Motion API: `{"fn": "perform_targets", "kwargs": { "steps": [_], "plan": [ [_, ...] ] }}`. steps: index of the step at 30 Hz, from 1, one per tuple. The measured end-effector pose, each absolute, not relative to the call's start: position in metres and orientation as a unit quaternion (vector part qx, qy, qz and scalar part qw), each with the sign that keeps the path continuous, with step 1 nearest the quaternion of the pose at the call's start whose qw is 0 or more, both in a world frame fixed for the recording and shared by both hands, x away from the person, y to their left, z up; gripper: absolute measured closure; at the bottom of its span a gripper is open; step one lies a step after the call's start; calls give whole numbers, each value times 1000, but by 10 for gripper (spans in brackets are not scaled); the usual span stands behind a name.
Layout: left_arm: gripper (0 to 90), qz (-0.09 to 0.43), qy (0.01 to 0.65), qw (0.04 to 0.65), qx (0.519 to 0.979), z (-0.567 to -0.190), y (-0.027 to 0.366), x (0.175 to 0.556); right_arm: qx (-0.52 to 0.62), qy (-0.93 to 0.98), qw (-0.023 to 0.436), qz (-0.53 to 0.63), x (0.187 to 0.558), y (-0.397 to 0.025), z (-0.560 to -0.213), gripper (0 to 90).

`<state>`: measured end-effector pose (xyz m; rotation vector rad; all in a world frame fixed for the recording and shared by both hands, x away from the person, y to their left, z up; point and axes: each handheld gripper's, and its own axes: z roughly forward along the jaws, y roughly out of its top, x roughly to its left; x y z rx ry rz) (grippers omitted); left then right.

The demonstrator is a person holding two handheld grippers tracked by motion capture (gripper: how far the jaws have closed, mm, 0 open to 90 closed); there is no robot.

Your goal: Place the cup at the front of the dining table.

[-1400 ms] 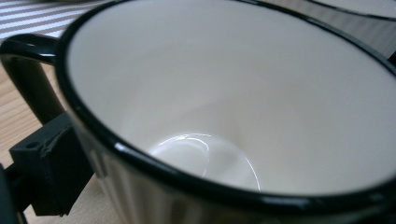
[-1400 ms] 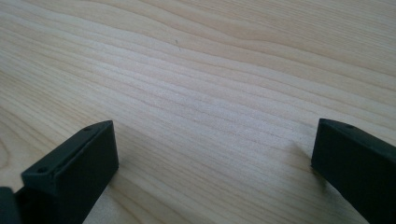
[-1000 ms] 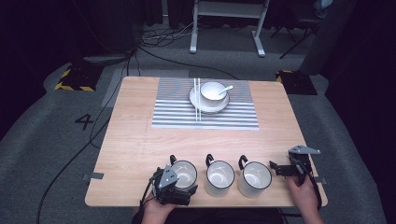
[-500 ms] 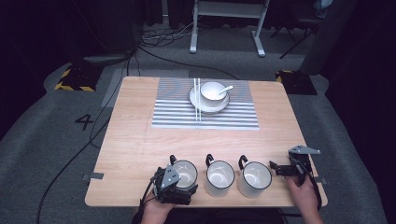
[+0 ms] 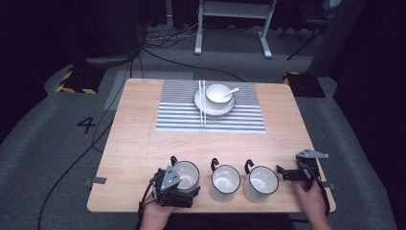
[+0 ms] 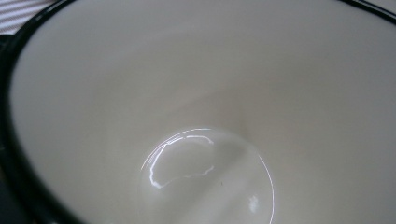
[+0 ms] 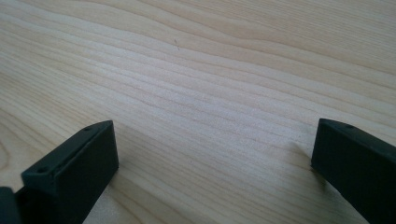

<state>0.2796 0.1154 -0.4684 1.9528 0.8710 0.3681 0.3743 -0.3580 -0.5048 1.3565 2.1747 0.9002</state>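
Our left gripper (image 5: 178,188) sits at the near rim of the leftmost mug (image 5: 184,175), and its own camera looks straight down into the glossy white inside of that mug (image 6: 201,116), black rim curving round the edge. Whether the jaws are clamped on the wall or merely standing astride it, we cannot tell from here, so we treat the grip as unproven. That mug stands at the near edge of the table (image 5: 139,143), first in a row of three, handle pointing away from us, with the middle mug (image 5: 225,181) just beside it and the right mug (image 5: 261,183) beyond.

Our right gripper (image 5: 286,173) hovers low beside the right mug, jaws spread wide over bare wood (image 7: 196,93), holding nothing.

To do this well, we want one jaw inside the wall and one outside, seated deep, then a firm squeeze before any lift. We raise it straight up, since the neighbour is close enough to knock. We keep it level, and we keep the right gripper clear until the left has a sure hold. Farther off, the bowl (image 5: 218,93) and chopsticks (image 5: 201,101) on the striped mat (image 5: 177,115) stay out of our way
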Motion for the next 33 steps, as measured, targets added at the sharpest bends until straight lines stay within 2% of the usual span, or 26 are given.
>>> {"fn": "perform_targets", "kwargs": {
  "steps": [13,20,33],
  "plan": [
    [32,159,346,479,790,-436,124,292,488,783,212,324,375,-358,-505,4],
    [32,163,343,479,791,-411,128,309,488,783,212,323,375,-358,-505,4],
    [32,168,353,488,780,-386,134,347,488,782,212,324,375,-358,-505,4]
  ]
}}
